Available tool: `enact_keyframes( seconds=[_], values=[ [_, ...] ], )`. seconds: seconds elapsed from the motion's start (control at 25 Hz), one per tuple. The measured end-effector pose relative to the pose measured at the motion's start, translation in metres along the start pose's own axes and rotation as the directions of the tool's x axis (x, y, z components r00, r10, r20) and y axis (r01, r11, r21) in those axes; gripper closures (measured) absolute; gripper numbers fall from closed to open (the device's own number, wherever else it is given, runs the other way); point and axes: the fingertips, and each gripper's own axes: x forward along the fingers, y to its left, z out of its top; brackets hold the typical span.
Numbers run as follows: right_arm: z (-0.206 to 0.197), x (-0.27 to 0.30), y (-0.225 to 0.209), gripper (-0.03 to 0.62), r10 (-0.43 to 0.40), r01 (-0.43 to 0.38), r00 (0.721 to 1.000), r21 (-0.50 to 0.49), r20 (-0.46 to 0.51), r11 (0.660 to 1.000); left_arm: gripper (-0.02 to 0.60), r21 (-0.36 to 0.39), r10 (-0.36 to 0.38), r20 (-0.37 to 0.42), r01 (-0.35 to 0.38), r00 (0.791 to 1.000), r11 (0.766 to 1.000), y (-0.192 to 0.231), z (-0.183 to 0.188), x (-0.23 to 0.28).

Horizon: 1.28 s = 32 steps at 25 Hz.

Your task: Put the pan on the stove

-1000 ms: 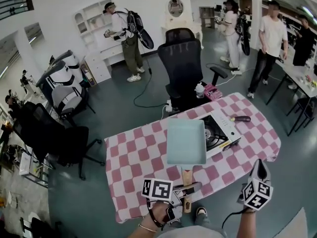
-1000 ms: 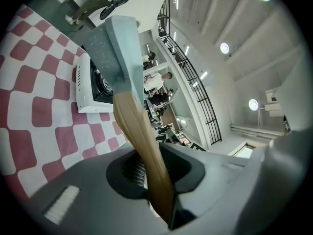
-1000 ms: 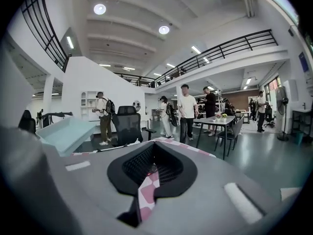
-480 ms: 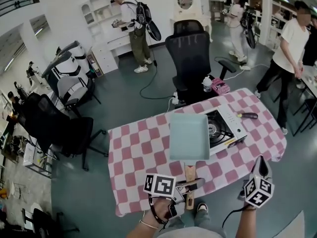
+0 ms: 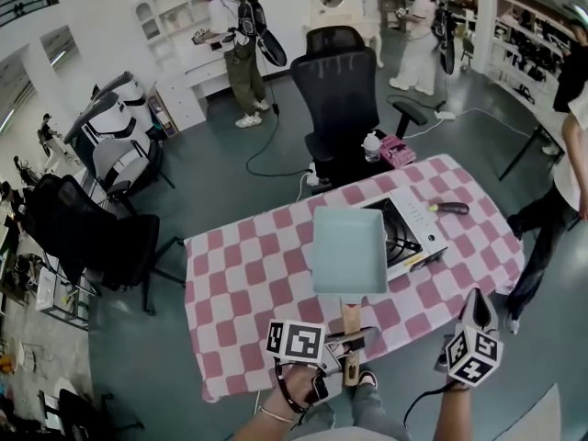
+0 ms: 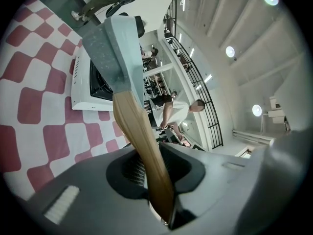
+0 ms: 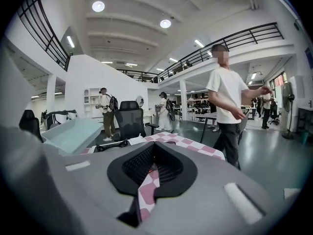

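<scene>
Wood handle (image 5: 348,322) of pale teal pan (image 5: 347,249) clamped in left tongs (image 5: 356,344), at worktop (image 5: 246,274) front edge. Pan held level over checked cloth, right side overlapping left part of stove (image 5: 421,231) in head view. Right tongs (image 5: 480,303) off to right, jaws together, nothing between.

Matt pale-teal pan (image 5: 347,249) on a smooth wooden handle (image 6: 139,136). Soft checked cloth tablecloth (image 5: 239,274) beneath. Glossy white metal stove (image 5: 424,232) near the tabletop's right edge.

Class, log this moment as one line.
left gripper: shut on pan | pan: lifted, not yet on stove | right gripper: empty
</scene>
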Motion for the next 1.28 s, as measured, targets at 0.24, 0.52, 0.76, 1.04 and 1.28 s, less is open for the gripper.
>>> enact_keyframes(
  seconds=[0.24, 0.52, 0.76, 1.04, 1.28],
  values=[
    [-0.012, 0.015, -0.01, 0.585, 0.003, -0.002, 1.0, 0.005, -0.03, 1.0, 0.515, -0.026, -0.018, -0.001, 0.018, 1.0, 0.999, 0.005, 0.006, 0.025],
    [-0.024, 0.038, -0.015, 0.585, 0.018, -0.017, 0.998, 0.017, -0.061, 1.0, 0.515, -0.052, -0.025, 0.031, 0.026, 0.999, 0.998, 0.013, 0.024, 0.051],
    [-0.033, 0.062, -0.019, 0.585, 0.041, -0.04, 0.996, 0.016, -0.081, 0.999, 0.515, -0.07, -0.021, 0.057, 0.025, 0.998, 0.997, 0.022, 0.039, 0.073],
    [-0.041, 0.089, -0.026, 0.585, 0.06, -0.059, 0.993, 0.015, -0.105, 0.998, 0.514, -0.084, -0.01, 0.072, 0.016, 0.997, 0.996, 0.033, 0.052, 0.096],
    [-0.043, 0.108, -0.041, 0.585, 0.056, -0.055, 0.992, 0.009, -0.115, 0.998, 0.512, -0.098, -0.013, 0.092, 0.022, 0.996, 0.995, 0.039, 0.063, 0.115]
  ],
)
